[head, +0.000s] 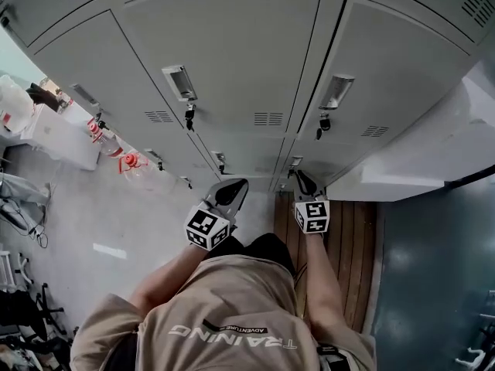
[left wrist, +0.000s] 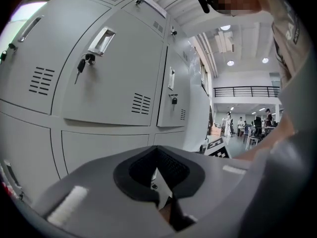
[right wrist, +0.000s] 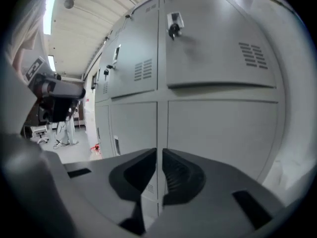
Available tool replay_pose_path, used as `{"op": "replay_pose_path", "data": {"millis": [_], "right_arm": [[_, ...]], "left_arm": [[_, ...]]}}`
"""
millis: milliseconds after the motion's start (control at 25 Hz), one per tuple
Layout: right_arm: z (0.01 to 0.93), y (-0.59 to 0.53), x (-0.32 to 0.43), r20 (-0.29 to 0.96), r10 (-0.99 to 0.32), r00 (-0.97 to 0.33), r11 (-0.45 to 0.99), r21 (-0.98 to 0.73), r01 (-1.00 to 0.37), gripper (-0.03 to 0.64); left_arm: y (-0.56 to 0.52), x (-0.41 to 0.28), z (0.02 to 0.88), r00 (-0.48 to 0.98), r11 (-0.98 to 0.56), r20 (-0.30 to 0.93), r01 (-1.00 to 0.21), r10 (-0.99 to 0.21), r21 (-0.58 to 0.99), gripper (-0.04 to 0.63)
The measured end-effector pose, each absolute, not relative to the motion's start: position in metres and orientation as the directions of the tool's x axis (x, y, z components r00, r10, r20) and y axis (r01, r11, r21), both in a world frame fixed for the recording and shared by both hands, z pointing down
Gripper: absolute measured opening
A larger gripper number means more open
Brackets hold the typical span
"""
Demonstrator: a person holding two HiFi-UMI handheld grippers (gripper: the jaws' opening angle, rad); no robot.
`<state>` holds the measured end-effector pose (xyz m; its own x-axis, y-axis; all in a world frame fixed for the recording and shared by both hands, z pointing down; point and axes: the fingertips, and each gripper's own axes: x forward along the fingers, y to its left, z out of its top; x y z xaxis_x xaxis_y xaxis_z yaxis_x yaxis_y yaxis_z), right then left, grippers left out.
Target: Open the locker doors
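Observation:
A bank of grey lockers fills the head view, all doors closed. The middle door (head: 232,52) has a recessed handle (head: 179,82) with a key (head: 189,117) hanging below it. The door to its right (head: 387,76) has the same handle (head: 336,91) and key (head: 322,124). My left gripper (head: 237,185) and right gripper (head: 298,176) are held low in front of the bottom lockers, both shut and empty, clear of the doors. In the left gripper view a keyed door (left wrist: 109,78) stands above the shut left gripper (left wrist: 157,151). The right gripper (right wrist: 159,153) points at a seam between lower doors (right wrist: 218,128).
Red-capped bottles (head: 128,161) stand on the grey floor at the left, beside a white box (head: 58,136). A wooden platform (head: 352,242) lies under the right lockers. A white slab (head: 433,153) juts out at the right. People (left wrist: 247,125) stand far off in the hall.

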<state>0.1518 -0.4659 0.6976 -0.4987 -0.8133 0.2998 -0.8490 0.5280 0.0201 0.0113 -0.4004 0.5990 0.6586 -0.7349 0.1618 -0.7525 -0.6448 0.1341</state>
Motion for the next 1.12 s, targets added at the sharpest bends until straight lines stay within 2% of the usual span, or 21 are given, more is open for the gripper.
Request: {"op": "replay_pose_path", "data": {"millis": [200, 320, 640, 920, 1120], "right_arm": [[0.766, -0.505, 0.158, 0.361, -0.797, -0.484, 0.501, -0.052, -0.864, 0.014], [0.785, -0.522, 0.156, 0.367, -0.791, -0.489, 0.511, -0.042, -0.858, 0.054], [0.79, -0.54, 0.142, 0.301, -0.798, -0.523, 0.552, 0.014, -0.834, 0.061], [0.791, -0.49, 0.148, 0.338, -0.746, -0.574, 0.603, -0.025, -0.797, 0.063], [0.791, -0.426, 0.18, 0.374, -0.748, -0.547, 0.566, -0.069, -0.821, 0.069]], "left_arm": [[-0.412, 0.004, 0.623, 0.632, -0.619, 0.163, -0.775, -0.757, 0.132, 0.008], [-0.415, -0.004, 0.63, 0.615, -0.603, 0.175, -0.788, -0.769, 0.119, 0.008], [-0.418, -0.021, 0.643, 0.582, -0.568, 0.223, -0.813, -0.782, 0.131, 0.008], [-0.412, -0.005, 0.633, 0.608, -0.586, 0.242, -0.794, -0.756, 0.164, 0.008], [-0.396, 0.007, 0.62, 0.634, -0.607, 0.264, -0.773, -0.727, 0.186, 0.008]]}}
